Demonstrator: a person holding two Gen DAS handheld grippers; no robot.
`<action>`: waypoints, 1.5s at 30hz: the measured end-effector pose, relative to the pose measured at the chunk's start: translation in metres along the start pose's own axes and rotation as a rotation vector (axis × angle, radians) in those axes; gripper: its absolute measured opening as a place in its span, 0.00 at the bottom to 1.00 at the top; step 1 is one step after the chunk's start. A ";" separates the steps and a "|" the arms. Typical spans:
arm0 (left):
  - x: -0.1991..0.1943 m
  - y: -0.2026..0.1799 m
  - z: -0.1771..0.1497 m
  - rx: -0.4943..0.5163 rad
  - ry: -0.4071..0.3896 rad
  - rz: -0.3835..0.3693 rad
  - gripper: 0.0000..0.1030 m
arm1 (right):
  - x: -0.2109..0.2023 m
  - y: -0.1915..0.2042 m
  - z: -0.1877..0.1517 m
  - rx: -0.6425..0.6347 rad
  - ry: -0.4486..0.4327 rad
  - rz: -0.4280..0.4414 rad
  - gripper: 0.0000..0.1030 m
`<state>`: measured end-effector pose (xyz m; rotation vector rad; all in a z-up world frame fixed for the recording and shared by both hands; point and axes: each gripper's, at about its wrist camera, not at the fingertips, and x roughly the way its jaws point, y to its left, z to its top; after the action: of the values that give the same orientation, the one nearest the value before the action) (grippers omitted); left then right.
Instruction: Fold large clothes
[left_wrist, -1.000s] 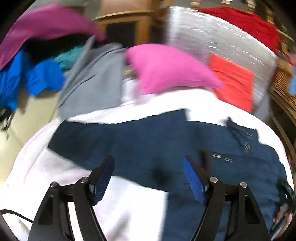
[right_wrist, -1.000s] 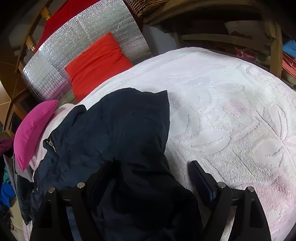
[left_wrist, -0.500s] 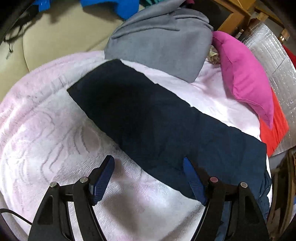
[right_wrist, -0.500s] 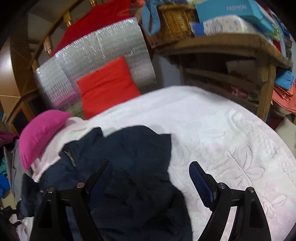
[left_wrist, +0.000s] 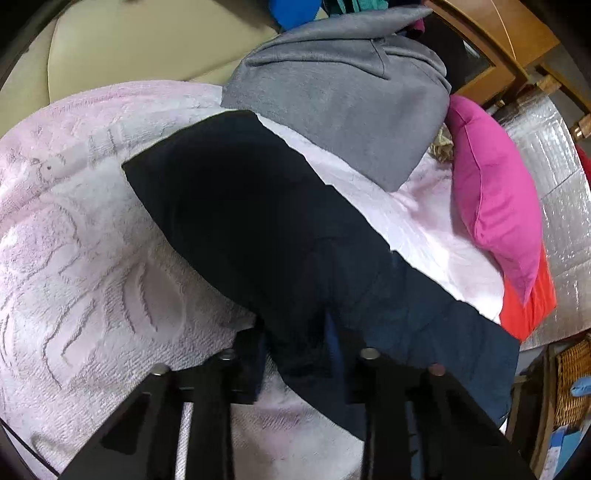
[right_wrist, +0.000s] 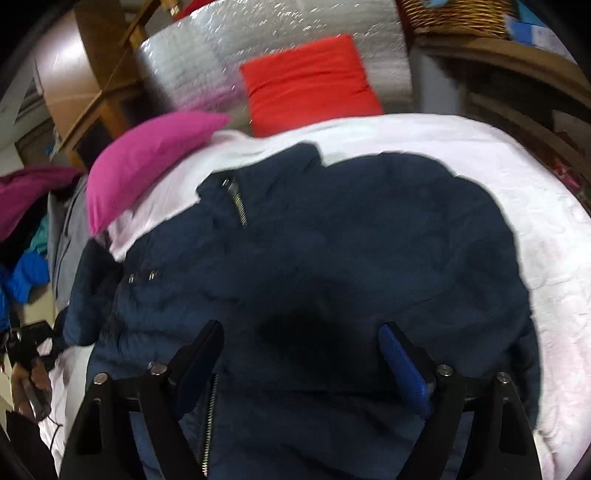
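**Inspector:** Where the pale pink bedspread (left_wrist: 85, 258) covers the bed, a navy jacket (right_wrist: 332, 240) lies spread across it. State its position.

**Assistant:** On the right wrist view the jacket fills the centre, its zipped collar (right_wrist: 236, 199) toward 11 o'clock and its body running down to 6 o'clock under the tongs. On the left wrist view one sleeve (left_wrist: 229, 206) stretches from the centre out toward 10 o'clock, flat on the bedspread.

**Inspector:** Left gripper?

**Assistant:** The left gripper (left_wrist: 295, 354) has just been closing; its jaws stand nearly together with the lower edge of the sleeve pinched between them.

**Inspector:** Right gripper?

**Assistant:** The right gripper (right_wrist: 301, 354) stands wide apart above the jacket body. Nothing is clamped; the blue pad (right_wrist: 404, 369) is clear of the cloth.

**Inspector:** Surroundings?

**Assistant:** A grey garment (left_wrist: 343, 92) lies at 12 o'clock on the left view, just beyond the sleeve. A magenta pillow (left_wrist: 495, 199) sits at 3 o'clock, a red cushion (right_wrist: 310, 81) against a silver foil panel (right_wrist: 207, 66) behind it. A wicker basket (right_wrist: 458, 14) sits at 1 o'clock on the right view.
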<state>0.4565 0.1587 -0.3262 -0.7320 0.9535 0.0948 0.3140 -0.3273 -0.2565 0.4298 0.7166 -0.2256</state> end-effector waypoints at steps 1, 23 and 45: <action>-0.003 -0.002 0.001 0.003 -0.011 -0.003 0.14 | 0.001 0.005 -0.002 -0.014 0.003 0.002 0.76; -0.111 -0.246 -0.179 0.774 -0.174 -0.344 0.08 | -0.048 -0.038 0.005 0.063 0.012 0.027 0.44; -0.138 -0.243 -0.248 1.174 0.081 -0.573 0.77 | -0.061 -0.083 0.003 0.149 0.005 0.024 0.59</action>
<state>0.2917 -0.1438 -0.1818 0.1178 0.6760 -0.9351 0.2431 -0.3993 -0.2383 0.5812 0.7017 -0.2560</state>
